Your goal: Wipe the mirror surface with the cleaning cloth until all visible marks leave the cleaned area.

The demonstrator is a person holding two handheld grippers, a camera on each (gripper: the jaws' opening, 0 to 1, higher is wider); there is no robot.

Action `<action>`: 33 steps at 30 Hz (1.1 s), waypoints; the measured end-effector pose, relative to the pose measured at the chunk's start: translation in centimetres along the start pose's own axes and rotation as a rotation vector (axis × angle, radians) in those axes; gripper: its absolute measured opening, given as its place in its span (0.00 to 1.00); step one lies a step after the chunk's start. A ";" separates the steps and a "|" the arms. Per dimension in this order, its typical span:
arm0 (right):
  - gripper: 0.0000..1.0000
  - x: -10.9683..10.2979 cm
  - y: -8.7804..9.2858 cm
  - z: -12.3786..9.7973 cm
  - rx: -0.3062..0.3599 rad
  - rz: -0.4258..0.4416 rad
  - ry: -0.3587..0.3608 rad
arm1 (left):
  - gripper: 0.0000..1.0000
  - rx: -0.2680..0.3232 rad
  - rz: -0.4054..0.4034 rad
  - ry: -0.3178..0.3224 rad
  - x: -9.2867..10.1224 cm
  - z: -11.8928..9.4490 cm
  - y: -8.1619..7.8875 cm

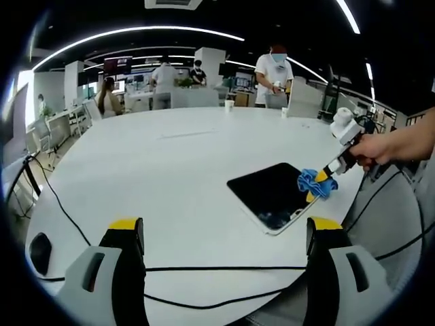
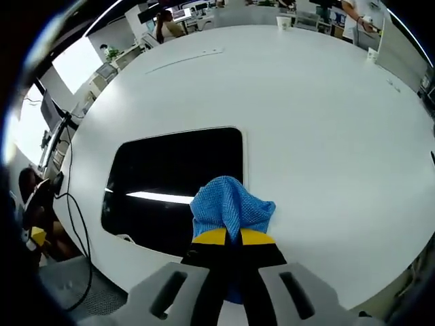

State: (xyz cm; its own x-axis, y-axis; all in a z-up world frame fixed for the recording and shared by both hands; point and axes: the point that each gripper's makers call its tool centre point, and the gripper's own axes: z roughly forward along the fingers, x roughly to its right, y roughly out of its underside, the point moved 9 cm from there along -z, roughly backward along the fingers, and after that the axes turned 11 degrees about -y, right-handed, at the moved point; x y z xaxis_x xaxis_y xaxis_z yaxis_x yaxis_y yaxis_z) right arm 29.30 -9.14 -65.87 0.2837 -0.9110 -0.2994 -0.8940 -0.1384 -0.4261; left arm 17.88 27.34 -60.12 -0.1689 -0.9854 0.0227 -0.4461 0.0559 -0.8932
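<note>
A dark rectangular mirror [image 1: 272, 193] with a white rim lies flat on the white table [image 1: 170, 170], near its right edge. My right gripper [image 1: 325, 178] comes in from the right, shut on a bunched blue cleaning cloth [image 1: 314, 182] that rests at the mirror's right corner. In the right gripper view the cloth [image 2: 230, 207] bulges out above the shut jaws of my right gripper [image 2: 226, 237], over the mirror's [image 2: 163, 183] near right edge. A light strip reflects in the glass. My left gripper [image 1: 224, 234] hovers open above the table's near edge, with nothing between its jaws.
Black cables [image 1: 204, 270] run across the table's near edge and down the left side. A paper cup [image 1: 229, 104] stands at the far edge. Several people stand or sit at desks behind the table. A hand [image 1: 370, 149] holds the right gripper.
</note>
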 end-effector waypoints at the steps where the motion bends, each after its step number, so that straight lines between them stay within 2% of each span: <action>1: 0.00 0.0 0.0 0.0 0.000 0.000 0.002 | 0.99 0.001 -0.001 0.000 -0.1 0.0 0.0; 16: 0.00 -1.9 0.0 0.7 -0.011 0.022 0.002 | 0.99 -0.012 0.007 0.039 -0.3 0.2 0.7; 22: 0.00 -3.0 -0.1 1.2 -0.018 0.020 -0.011 | 0.99 -0.011 0.005 0.050 -0.2 0.3 0.7; 26: 0.00 -3.4 -0.3 1.5 -0.019 0.070 -0.045 | 0.99 -0.004 -0.004 0.049 -0.3 0.3 0.5; 33: 0.00 -4.9 -0.4 2.2 -0.025 0.053 -0.058 | 0.99 -0.009 0.001 0.053 -0.8 0.2 0.4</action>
State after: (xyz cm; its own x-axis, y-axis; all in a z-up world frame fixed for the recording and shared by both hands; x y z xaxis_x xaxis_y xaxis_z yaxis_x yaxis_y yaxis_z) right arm 29.00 -3.83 -66.11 0.2547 -0.8932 -0.3705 -0.9166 -0.1010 -0.3867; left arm 17.99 28.09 -60.62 -0.2157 -0.9754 0.0457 -0.4534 0.0586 -0.8894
